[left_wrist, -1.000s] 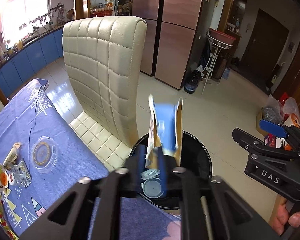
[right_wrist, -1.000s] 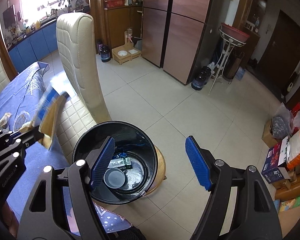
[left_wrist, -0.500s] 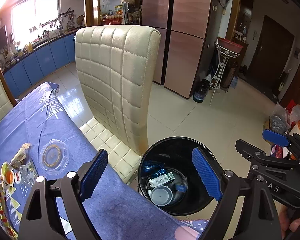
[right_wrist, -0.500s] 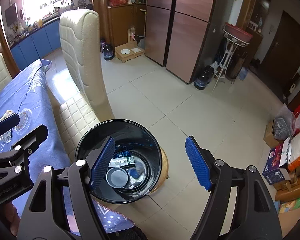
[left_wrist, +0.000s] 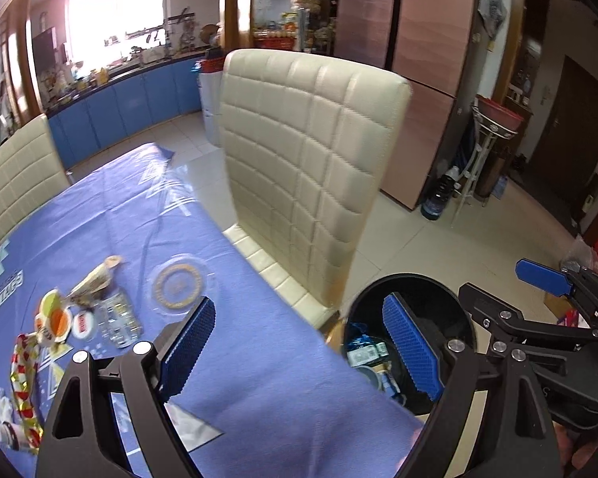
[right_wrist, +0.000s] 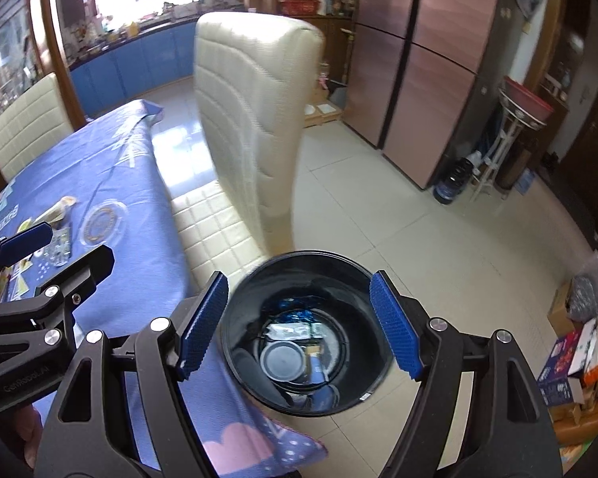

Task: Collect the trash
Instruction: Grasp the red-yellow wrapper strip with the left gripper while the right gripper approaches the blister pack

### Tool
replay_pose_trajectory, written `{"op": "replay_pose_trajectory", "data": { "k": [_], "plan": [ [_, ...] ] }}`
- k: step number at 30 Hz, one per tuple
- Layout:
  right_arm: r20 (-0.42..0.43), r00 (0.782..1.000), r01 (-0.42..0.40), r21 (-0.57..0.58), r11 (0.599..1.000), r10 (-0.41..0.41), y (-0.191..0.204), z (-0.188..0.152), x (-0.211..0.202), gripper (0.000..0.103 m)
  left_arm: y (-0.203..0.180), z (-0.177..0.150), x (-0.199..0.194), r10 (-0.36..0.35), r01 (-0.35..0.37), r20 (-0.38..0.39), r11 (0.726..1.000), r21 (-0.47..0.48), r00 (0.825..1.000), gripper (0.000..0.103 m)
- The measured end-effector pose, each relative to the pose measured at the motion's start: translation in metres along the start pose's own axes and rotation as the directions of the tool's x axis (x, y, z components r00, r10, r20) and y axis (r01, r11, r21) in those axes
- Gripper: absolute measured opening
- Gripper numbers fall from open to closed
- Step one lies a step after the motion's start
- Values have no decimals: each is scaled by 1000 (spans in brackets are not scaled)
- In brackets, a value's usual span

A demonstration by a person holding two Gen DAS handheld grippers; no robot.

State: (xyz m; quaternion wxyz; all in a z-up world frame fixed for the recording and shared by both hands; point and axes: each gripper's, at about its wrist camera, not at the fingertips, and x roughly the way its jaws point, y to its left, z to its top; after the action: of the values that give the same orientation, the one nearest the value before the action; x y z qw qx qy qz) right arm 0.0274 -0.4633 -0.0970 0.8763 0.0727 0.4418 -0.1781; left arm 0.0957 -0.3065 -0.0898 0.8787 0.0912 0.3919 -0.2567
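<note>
My left gripper (left_wrist: 299, 346) is open and empty, hovering over the edge of the blue tablecloth (left_wrist: 147, 219). The black bin (left_wrist: 418, 283) is just to its right. Trash lies on the cloth: a clear round lid (left_wrist: 179, 285), a crumpled wrapper (left_wrist: 93, 281), a clear plastic pack (left_wrist: 119, 318), a small orange-and-green cup (left_wrist: 54, 316) and a red-and-yellow ribbon (left_wrist: 24, 378). My right gripper (right_wrist: 299, 324) is also open and empty, directly above the bin (right_wrist: 307, 258), which holds a grey round lid (right_wrist: 282, 359) and wrappers. Each gripper shows in the other's view: left (right_wrist: 59, 253), right (left_wrist: 510, 290).
A cream quilted chair (left_wrist: 307, 151) stands between table and bin; another chair (left_wrist: 16, 183) is at the far left. Tiled floor (right_wrist: 398, 219), copper cabinets (right_wrist: 430, 79), a plant stand (left_wrist: 486, 147) and boxes (right_wrist: 578, 362) lie to the right.
The left gripper opened and let go of the blue-and-tan packet over the bin. Both grippers then swung left toward the table.
</note>
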Motion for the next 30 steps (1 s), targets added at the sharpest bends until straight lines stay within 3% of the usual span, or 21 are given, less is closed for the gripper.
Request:
{"op": "replay_pose_trajectory", "data": {
  "k": [5,10,19,24,30],
  "plan": [
    [-7,996,-86,-89,992,86,53,9,6,74,52,-13,-10,98,-99,-8,992,-80,995,84],
    [-27,985,-171,-196,966,168,117,13,12,75,110,-32,-21,208,-211,-38,962,-175,977,84],
    [-75,958,-285,-336,898,276,216,10,21,75,222,-77,-33,372,-403,-155,854,-329,915,84],
    [-94,949,-314,-374,873,302,260,11,29,76,265,-91,-33,419,-461,-193,817,-346,887,84],
    [-117,946,-324,-392,861,302,299,17,48,76,295,-102,-16,403,-473,-257,809,-349,878,84]
  ]
}}
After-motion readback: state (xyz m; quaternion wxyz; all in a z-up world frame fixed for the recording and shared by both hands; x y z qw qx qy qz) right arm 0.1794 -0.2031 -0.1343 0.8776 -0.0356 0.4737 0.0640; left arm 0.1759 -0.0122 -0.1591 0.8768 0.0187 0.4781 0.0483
